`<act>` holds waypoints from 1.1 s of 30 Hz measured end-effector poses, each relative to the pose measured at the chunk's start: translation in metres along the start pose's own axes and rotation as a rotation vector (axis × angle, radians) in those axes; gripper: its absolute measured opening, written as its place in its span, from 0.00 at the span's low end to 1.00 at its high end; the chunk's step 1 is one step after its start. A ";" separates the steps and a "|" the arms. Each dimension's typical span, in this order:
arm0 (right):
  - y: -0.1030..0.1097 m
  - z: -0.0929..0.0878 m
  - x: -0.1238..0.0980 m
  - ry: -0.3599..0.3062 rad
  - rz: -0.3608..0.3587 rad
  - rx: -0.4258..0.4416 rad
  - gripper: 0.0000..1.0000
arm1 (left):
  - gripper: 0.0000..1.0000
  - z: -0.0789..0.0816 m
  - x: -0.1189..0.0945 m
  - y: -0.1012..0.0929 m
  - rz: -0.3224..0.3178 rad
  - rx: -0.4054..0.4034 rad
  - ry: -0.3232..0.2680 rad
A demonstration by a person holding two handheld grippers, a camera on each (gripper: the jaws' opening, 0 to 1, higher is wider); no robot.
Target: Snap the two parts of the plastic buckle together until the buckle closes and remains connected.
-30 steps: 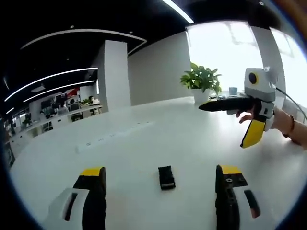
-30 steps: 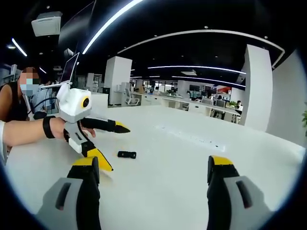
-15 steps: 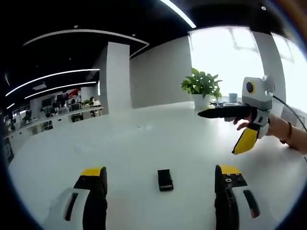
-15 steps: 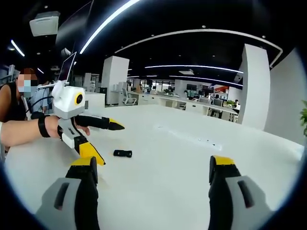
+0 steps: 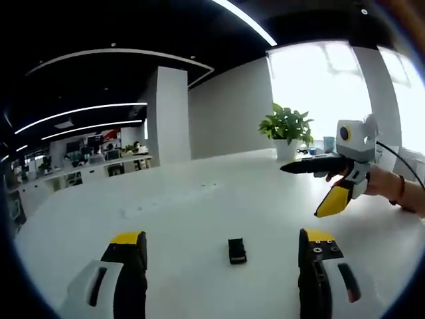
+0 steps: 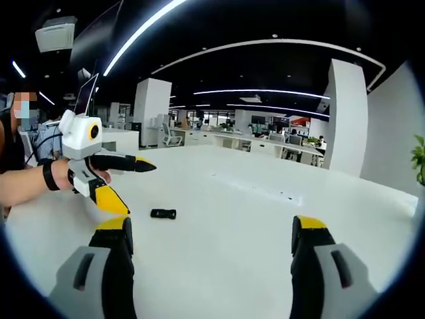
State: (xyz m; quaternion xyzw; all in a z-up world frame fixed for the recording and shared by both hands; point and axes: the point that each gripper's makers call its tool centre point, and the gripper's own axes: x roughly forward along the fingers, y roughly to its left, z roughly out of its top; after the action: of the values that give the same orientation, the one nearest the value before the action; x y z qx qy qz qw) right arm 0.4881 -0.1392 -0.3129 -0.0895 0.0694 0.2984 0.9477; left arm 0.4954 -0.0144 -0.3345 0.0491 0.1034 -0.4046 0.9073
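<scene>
Buckle (image 5: pixel 237 251) is seen lying on the surface (image 5: pixel 199 212), between the left gripper (image 5: pixel 222 249) fingers (image 5: pixel 129 249) in the left gripper view. Right gripper (image 5: pixel 322 189) is held above the surface, far right of the buckle. Plant (image 5: pixel 287 126) is placed at the far edge, beyond it.

Bare white bench (image 5: pixel 199 212) lies open all around the black buckle (image 5: pixel 237 251); a potted plant (image 5: pixel 287 129) stands at its far edge.

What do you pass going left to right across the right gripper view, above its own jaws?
Hand with a black wristband → white and yellow left gripper, open → small black plastic buckle on the white table → white square pillar → green plant.
</scene>
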 end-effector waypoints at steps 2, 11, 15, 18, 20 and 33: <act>0.000 0.002 0.000 -0.007 -0.002 0.010 1.00 | 0.96 0.003 -0.004 0.002 0.014 0.007 -0.011; 0.006 0.003 0.003 -0.011 0.017 0.010 1.00 | 0.96 0.017 -0.023 0.002 0.023 -0.039 -0.063; 0.008 0.003 0.004 -0.009 0.022 0.014 1.00 | 0.96 0.015 -0.033 0.001 0.030 -0.048 -0.061; 0.008 0.001 0.004 -0.004 0.020 0.013 1.00 | 0.96 0.011 -0.038 0.006 0.056 -0.048 -0.055; 0.008 0.000 0.005 -0.001 0.019 0.013 1.00 | 0.96 0.011 -0.041 0.009 0.060 -0.066 -0.058; 0.008 -0.009 0.006 0.021 0.010 0.011 1.00 | 0.94 0.001 -0.059 0.025 0.102 -0.067 -0.050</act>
State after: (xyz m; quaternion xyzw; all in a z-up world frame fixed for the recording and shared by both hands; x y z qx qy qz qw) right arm 0.4872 -0.1312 -0.3235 -0.0869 0.0814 0.3020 0.9458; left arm 0.4758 0.0454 -0.3200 0.0137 0.0918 -0.3553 0.9301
